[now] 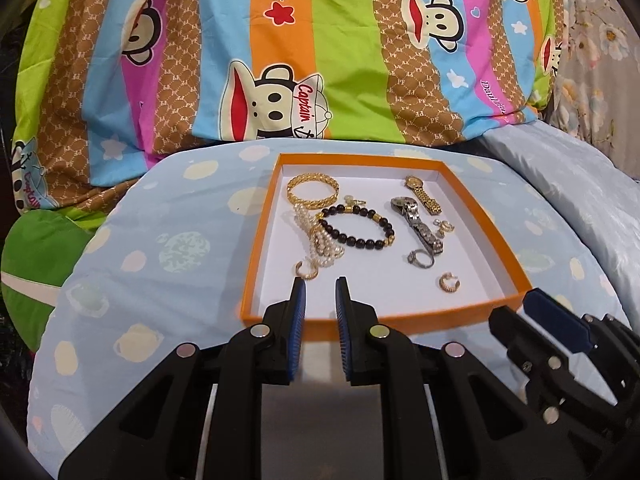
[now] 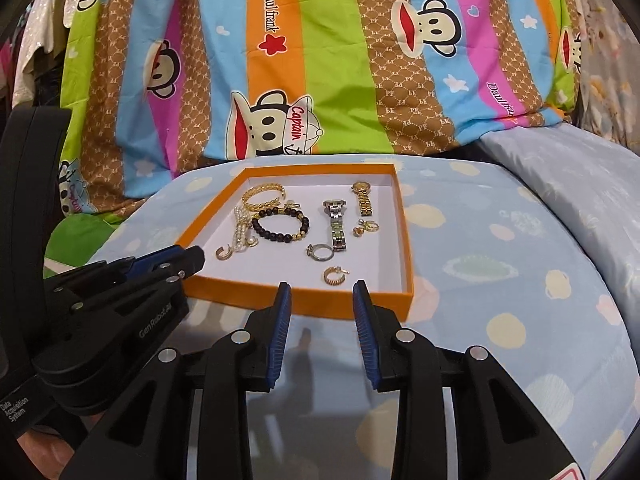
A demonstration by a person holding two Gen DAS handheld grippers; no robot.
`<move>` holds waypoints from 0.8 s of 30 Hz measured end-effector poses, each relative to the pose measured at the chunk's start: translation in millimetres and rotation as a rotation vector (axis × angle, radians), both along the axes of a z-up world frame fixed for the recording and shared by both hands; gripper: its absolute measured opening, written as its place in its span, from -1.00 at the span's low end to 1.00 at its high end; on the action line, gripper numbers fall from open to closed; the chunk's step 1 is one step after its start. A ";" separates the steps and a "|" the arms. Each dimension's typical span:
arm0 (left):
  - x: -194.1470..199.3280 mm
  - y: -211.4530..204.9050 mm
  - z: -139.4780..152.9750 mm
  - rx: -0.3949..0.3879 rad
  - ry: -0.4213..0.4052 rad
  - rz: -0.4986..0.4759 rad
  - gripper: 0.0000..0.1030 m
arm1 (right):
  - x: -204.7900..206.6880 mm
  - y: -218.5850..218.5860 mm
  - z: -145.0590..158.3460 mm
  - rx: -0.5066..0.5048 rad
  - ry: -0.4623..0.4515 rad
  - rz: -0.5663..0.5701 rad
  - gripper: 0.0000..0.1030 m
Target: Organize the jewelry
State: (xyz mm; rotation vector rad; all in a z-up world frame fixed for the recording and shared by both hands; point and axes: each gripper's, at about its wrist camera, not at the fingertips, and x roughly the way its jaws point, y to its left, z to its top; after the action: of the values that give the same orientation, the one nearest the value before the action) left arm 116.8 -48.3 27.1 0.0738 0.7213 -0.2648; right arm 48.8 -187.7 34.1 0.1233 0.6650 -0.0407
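Note:
A shallow orange box [image 1: 486,228] [image 2: 240,296] with a white floor lies on the bed. In it lie a gold bangle [image 1: 313,190], a black bead bracelet [image 1: 356,226], a pearl strand [image 1: 316,240], a silver watch [image 1: 416,220], a gold watch [image 1: 424,194] and several small rings, one a gold hoop [image 2: 334,276]. My left gripper [image 1: 320,284] hovers over the box's near left edge, nearly shut, nothing between its pads. My right gripper [image 2: 322,286] stands open and empty just short of the box's near wall. Each gripper shows at the edge of the other's view.
The box rests on a light blue bedspread [image 1: 168,240] with pale spots. A bright striped cartoon quilt [image 1: 320,60] is piled right behind it. A pale blue pillow [image 1: 580,200] lies to the right, and clothes [image 2: 36,40] hang at far left.

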 end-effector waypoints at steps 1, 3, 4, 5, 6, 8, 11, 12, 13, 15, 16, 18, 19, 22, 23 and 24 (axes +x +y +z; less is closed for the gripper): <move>-3.8 1.5 0.0 0.003 -0.004 0.000 -0.73 | -3.6 -0.6 -1.1 0.007 0.005 -0.001 -0.33; -14.1 4.0 -1.1 0.017 -0.016 -0.004 -0.73 | -8.6 -3.9 -2.8 0.030 0.014 -0.007 -0.24; -17.7 5.0 -1.7 0.022 -0.020 -0.004 -0.72 | -9.8 -4.7 -3.1 0.035 0.014 -0.011 -0.12; -21.2 4.7 -2.2 0.030 -0.026 -0.006 -0.71 | -10.9 -5.0 -3.0 0.036 0.012 -0.014 -0.05; -24.1 3.5 -2.4 0.039 -0.035 -0.004 -0.55 | -11.5 -4.4 -2.3 0.032 0.008 -0.016 0.06; -28.5 0.6 -1.3 0.059 -0.061 0.010 -0.25 | -13.1 -1.4 -1.2 0.007 -0.001 -0.028 0.13; -29.2 3.9 1.4 0.061 -0.082 0.043 -0.03 | -12.4 -1.7 -1.2 0.002 0.005 -0.040 0.17; -28.9 5.3 1.2 0.060 -0.082 0.053 0.06 | -11.9 -2.7 -1.7 0.001 0.010 -0.050 0.22; -28.7 6.4 1.1 0.059 -0.081 0.060 0.10 | -12.7 -3.7 -2.0 0.001 0.011 -0.057 0.27; -28.6 8.7 1.2 0.057 -0.083 0.075 0.20 | -13.3 -5.4 -2.3 0.004 0.013 -0.068 0.33; -29.2 9.4 1.0 0.057 -0.084 0.081 0.22 | -13.2 -6.2 -2.5 0.005 0.015 -0.073 0.38; -29.2 10.6 0.7 0.057 -0.084 0.092 0.29 | -12.9 -8.0 -3.3 0.007 0.022 -0.085 0.44; -29.3 11.5 0.2 0.057 -0.082 0.099 0.37 | -12.4 -9.4 -4.2 0.012 0.029 -0.093 0.45; -28.1 10.6 -0.7 0.061 -0.077 0.099 0.39 | -11.4 -10.5 -5.0 0.011 0.038 -0.100 0.45; -27.4 9.9 -1.0 0.066 -0.075 0.100 0.39 | -11.2 -10.0 -5.2 0.008 0.039 -0.103 0.45; -26.9 9.5 -1.4 0.067 -0.072 0.099 0.40 | -11.0 -9.8 -5.1 0.005 0.040 -0.105 0.45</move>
State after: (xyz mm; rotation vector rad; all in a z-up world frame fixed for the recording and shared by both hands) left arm 89.8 -38.8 25.7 0.1105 0.6598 -0.1425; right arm 37.8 -197.5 28.9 0.1627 0.6986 -0.1431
